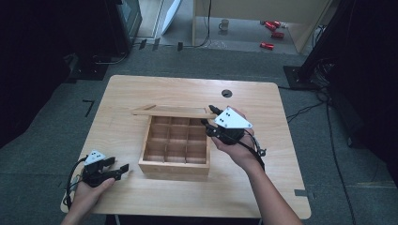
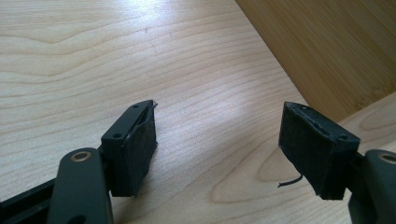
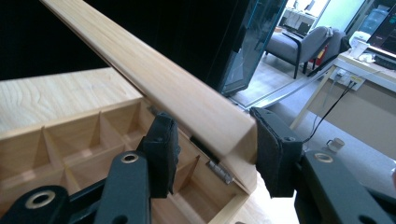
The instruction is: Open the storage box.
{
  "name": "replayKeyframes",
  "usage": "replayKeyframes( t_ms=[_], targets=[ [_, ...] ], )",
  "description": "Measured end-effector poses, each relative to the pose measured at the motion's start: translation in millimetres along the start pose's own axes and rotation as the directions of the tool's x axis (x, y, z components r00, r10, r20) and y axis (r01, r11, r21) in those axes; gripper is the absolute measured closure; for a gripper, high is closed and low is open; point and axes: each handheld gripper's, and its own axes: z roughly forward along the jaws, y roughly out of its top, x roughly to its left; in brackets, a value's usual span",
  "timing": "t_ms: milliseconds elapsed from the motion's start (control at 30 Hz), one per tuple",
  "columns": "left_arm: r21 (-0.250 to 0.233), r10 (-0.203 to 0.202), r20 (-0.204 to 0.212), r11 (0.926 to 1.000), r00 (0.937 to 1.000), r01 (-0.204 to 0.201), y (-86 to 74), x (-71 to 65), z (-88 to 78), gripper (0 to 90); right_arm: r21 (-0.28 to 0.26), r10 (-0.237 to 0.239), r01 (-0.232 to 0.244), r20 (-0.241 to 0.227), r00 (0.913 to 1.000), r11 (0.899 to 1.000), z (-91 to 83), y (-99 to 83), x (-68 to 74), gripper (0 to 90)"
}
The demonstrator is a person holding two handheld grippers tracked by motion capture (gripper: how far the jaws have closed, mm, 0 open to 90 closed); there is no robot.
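Nearest, the right gripper (image 3: pixel 210 154) clamps the corner of the hinged lid (image 3: pixel 154 77), holding it raised over the compartmented wooden box (image 1: pixel 176 147) mid-table, while the open left gripper (image 1: pixel 117 168) idles beside it.

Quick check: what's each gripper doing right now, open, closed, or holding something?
Left gripper: open, nothing between its jaws, low over the table.
Right gripper: closed on the raised box lid, at the lid's corner.
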Motion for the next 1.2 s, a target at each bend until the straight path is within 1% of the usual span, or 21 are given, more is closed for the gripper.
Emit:
replayKeyframes(
  t_ms=[100,267,367,467,500,667,767,867,933,967,1133,1167,1200],
  targets=[
    [-0.001,-0.001,0.002,1.0,1.0,0.001,0.0,0.1,0.1,28.1,-0.01,0.027,-0.027,-0.001,0.9996,1.0,5.2,5.5,-8.3,54.7],
    [-0.003,0.002,0.001,1.0,1.0,-0.002,-0.1,-0.1,0.4,28.1,-0.021,0.042,-0.042,0.006,0.9991,0.999,13.3,13.0,-19.3,55.6],
    [-0.003,-0.001,0.005,1.0,1.0,0.001,0.0,0.1,0.4,28.1,-0.015,0.076,-0.076,0.01,0.997,0.997,18.1,18.0,-26.0,55.5],
    [-0.003,-0.001,0.008,1.0,1.0,0.001,0.0,0.3,0.6,28.1,-0.017,0.099,-0.098,0.015,0.995,0.995,24.1,23.0,-32.5,55.2],
    [-0.004,0.0,0.007,1.0,1.0,0.0,0.1,0.2,0.7,28.1,-0.012,0.117,-0.117,0.021,0.9929,0.993,27.2,25.8,-35.9,55.0],
    [-0.002,0.002,0.009,1.0,1.0,-0.002,0.1,0.2,0.6,28.2,-0.004,0.17,-0.17,0.042,0.9846,0.985,38.1,33.5,-46.1,54.5],
    [-0.002,0.004,0.009,1.0,0.9999,-0.004,0.1,0.3,0.7,28.2,-0.002,0.191,-0.191,0.052,0.9802,0.981,46.2,36.9,-54.1,55.2],
    [-0.003,0.0,0.012,1.0,0.9999,0.0,0.0,0.4,0.7,28.2,-0.002,0.205,-0.206,0.048,0.9775,0.979,51.8,38.4,-61.8,56.9],
    [-0.004,-0.001,0.014,1.0,0.9999,0.001,0.1,0.5,0.9,28.2,-0.002,0.229,-0.229,0.036,0.9728,0.973,55.1,38.9,-68.3,58.5],
    [-0.003,-0.001,0.015,1.0,0.9999,0.001,0.2,0.5,0.9,28.3,-0.005,0.247,-0.247,0.032,0.9686,0.969,57.0,38.8,-71.8,59.4],
    [-0.003,0.004,0.011,1.0,0.9999,-0.004,0.3,-0.2,1.3,28.3,-0.008,0.276,-0.276,0.026,0.9608,0.961,65.9,38.3,-85.4,64.9],
    [-0.006,0.001,0.011,1.0,0.9999,-0.001,0.2,-0.5,1.5,28.3,-0.008,0.287,-0.287,0.035,0.9572,0.958,68.2,38.2,-89.5,67.3],
    [-0.008,0.001,0.01,1.0,0.9999,-0.001,0.1,-0.5,1.7,28.3,-0.006,0.303,-0.303,0.037,0.9522,0.953,70.6,37.9,-92.2,67.4]
  ],
)
